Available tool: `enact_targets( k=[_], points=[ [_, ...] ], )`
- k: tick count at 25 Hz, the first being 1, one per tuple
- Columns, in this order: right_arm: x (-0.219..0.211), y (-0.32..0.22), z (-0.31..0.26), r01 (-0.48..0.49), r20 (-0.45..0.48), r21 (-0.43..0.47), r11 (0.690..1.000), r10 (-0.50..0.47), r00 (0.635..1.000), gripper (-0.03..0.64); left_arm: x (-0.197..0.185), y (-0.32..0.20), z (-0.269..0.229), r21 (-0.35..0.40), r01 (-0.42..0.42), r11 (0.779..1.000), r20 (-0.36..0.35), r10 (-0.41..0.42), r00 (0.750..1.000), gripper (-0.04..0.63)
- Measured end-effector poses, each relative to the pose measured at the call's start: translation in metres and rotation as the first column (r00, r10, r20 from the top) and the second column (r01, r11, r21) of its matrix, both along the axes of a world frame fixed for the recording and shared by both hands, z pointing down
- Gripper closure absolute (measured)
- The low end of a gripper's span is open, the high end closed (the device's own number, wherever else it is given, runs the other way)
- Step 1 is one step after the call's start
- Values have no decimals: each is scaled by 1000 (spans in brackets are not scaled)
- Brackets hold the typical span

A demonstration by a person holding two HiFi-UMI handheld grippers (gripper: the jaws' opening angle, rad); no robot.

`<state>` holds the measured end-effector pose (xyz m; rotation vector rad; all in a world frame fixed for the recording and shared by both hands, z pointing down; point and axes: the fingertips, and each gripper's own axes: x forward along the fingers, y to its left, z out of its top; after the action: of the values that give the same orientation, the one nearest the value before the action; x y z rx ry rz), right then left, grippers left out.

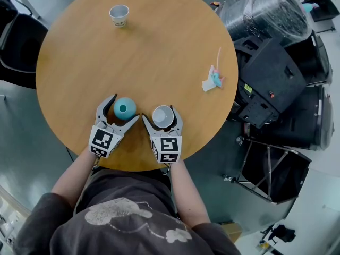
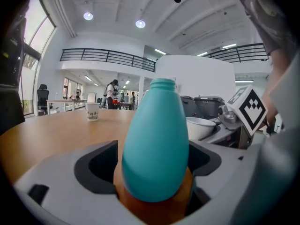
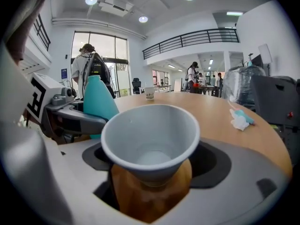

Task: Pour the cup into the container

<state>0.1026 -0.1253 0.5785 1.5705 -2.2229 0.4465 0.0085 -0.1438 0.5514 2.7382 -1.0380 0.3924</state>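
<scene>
A teal bottle-shaped container [image 1: 125, 108] [image 2: 157, 144] stands upright on the round wooden table [image 1: 159, 57], near its front edge. My left gripper [image 1: 124, 110] is open around it, with dark gaps showing on both sides of the container. Just to its right stands a white cup [image 1: 163, 116] [image 3: 150, 135], upright between the jaws of my right gripper [image 1: 161, 116]. That gripper is open too, with space on each side of the cup's base. The cup's inside looks plain white; I cannot tell if anything is in it.
A printed paper cup [image 1: 119, 15] [image 2: 92, 111] stands at the table's far side. A crumpled tissue with a small teal and pink item [image 1: 214, 79] [image 3: 241, 118] lies at the right. Dark cases and wrapped equipment [image 1: 271, 73] crowd the floor to the right.
</scene>
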Motion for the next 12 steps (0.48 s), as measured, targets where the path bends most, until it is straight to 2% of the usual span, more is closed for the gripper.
enact_targets(
  k=[3, 8, 12],
  points=[
    [-1, 3, 1, 7, -18, -8, 1000, -7, 1000, 181, -6, -1, 1, -16, 17, 1000, -14, -17, 1000, 147],
    [6, 14, 4, 0, -43, -33, 999, -1, 999, 181, -16, 4, -3, -23, 51, 998, -30, -51, 998, 141],
    [13, 34, 6, 5, -54, -39, 999, -7, 998, 181, -30, 19, -5, -38, 122, 992, -54, -124, 991, 141]
  ],
)
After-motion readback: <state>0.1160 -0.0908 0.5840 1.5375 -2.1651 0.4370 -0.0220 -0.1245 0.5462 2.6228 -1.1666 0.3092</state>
